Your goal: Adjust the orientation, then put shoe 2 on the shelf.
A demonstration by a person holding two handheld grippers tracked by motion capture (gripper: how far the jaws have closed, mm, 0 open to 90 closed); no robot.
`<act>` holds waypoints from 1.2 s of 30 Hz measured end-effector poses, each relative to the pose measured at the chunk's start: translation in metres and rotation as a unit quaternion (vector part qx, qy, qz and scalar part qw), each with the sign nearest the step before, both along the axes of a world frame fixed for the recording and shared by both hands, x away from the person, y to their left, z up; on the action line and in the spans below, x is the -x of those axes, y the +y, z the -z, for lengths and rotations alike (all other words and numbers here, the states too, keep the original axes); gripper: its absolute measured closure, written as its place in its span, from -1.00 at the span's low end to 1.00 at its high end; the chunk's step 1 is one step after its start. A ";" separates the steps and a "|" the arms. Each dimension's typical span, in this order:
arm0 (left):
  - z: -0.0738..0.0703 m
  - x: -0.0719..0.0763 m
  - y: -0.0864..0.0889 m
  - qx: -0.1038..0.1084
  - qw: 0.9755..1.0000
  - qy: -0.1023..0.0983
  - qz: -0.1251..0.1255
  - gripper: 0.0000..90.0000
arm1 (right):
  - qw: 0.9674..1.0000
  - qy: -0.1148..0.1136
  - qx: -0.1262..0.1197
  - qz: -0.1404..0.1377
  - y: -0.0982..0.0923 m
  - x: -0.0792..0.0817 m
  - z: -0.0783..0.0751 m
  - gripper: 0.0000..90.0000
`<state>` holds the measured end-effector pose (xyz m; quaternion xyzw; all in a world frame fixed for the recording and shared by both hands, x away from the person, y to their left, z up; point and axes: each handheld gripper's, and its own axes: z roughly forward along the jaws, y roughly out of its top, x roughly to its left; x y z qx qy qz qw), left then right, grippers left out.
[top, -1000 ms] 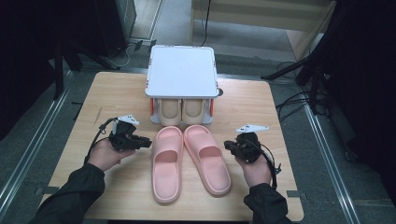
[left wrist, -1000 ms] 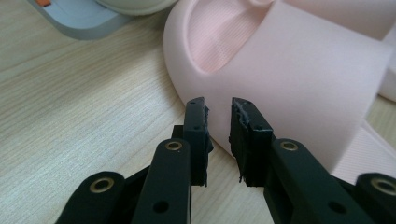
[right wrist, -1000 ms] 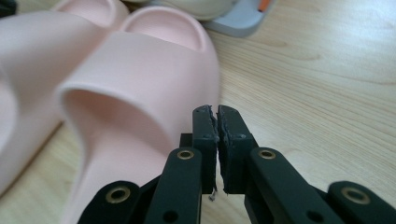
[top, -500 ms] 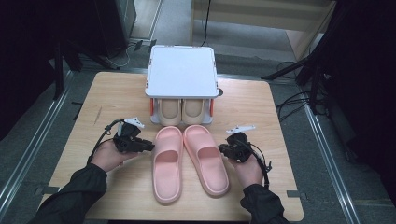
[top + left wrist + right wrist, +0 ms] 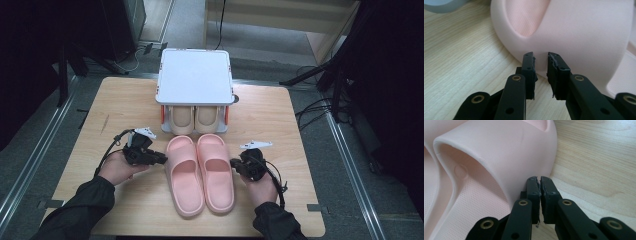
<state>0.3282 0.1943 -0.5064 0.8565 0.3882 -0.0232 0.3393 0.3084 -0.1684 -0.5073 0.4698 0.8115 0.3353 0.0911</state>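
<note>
Left gripper (image 5: pixel 541 56): jaws a narrow gap apart, nothing between them; tips touch or nearly touch the outer side of the left slipper's (image 5: pixel 184 175) strap, likely to push or steady it.
Right gripper (image 5: pixel 539 180): jaws together, empty; the closed tips sit at the outer base of the right slipper's (image 5: pixel 216 170) strap, close against it, apparently as a blunt pusher; its jaws have just been closing with nothing in them.
Hands: left hand (image 5: pixel 117 167) and right hand (image 5: pixel 261 186) flank the pair from either side, so the two slippers can be pressed together.
Slippers: pink pair, side by side and touching, toes toward the rack (image 5: pixel 195 82), lying at the middle of the table (image 5: pixel 280 120) just in front of it.
Rack: white-topped, with a beige pair (image 5: pixel 194 120) on its lower shelf, heels outward; the pink pair lines up with that opening, probably for stowing.
Step in hand, judged: squaring the pair before lifting or sliding it.
Risk: smooth foam may slip off closed tips.
</note>
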 end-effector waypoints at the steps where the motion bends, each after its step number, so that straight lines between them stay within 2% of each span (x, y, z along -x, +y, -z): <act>1: 0.000 0.000 0.001 0.004 1.000 0.001 0.000 0.67 | 1.000 -0.002 0.000 0.003 0.000 0.001 0.001 0.93; 3: -0.001 0.000 0.001 0.003 1.000 -0.003 -0.001 0.63 | 1.000 0.000 -0.005 0.006 -0.002 0.001 0.002 0.89; 4: -0.002 0.000 0.001 0.001 1.000 -0.007 -0.002 0.60 | 1.000 -0.011 -0.007 0.010 -0.004 0.001 0.000 0.87; 5: -0.003 0.000 0.002 0.005 1.000 -0.011 -0.005 0.60 | 1.000 -0.011 -0.007 0.010 -0.004 0.001 0.000 0.87; 8: -0.009 0.000 0.006 0.007 1.000 -0.020 -0.011 0.54 | 0.999 -0.040 -0.020 0.016 -0.007 0.004 -0.009 0.78; 11: -0.013 -0.003 0.011 0.005 0.999 -0.021 -0.035 0.33 | 0.997 -0.056 -0.043 0.015 -0.011 0.009 -0.019 0.70; 14: -0.017 -0.004 0.016 0.002 0.999 -0.031 -0.042 0.29 | 0.996 -0.070 -0.046 0.007 -0.008 0.016 -0.029 0.57; 17: -0.021 -0.004 0.018 0.005 0.998 -0.038 -0.044 0.26 | 0.995 -0.073 -0.068 0.000 -0.005 0.023 -0.035 0.49; 26: -0.023 -0.005 0.022 0.012 0.998 -0.040 -0.048 0.16 | 0.993 -0.076 -0.083 -0.035 0.011 0.041 -0.042 0.25; 36: -0.024 -0.005 0.024 0.017 0.998 -0.043 -0.050 0.11 | 0.992 -0.083 -0.063 -0.066 0.037 0.054 -0.034 0.10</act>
